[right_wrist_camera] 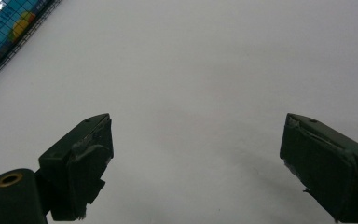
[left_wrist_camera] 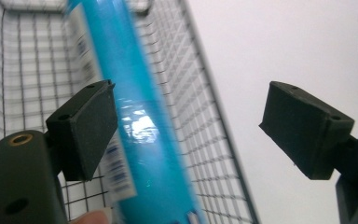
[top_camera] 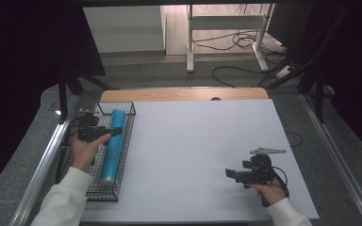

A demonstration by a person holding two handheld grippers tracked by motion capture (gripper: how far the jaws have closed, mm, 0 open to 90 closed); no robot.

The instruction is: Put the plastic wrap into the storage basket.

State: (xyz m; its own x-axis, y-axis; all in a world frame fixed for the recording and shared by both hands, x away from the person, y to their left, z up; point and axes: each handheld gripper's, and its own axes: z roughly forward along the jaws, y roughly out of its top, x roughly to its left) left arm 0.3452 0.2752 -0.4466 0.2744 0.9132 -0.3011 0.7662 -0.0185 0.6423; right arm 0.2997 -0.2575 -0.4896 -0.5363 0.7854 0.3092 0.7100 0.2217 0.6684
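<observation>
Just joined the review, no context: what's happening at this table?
A person holds a tool in each hand at a white table. The left tool is over a wire basket at the table's left edge, jaws open around a long blue tube that lies in the basket; the pads do not press it. The right tool hovers open over bare table, holding nothing.

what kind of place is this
Probably a lab or recording workspace: a white-topped table framed by dark curtains, loose cables on the floor behind, and a wire basket holding a blue tube.
</observation>
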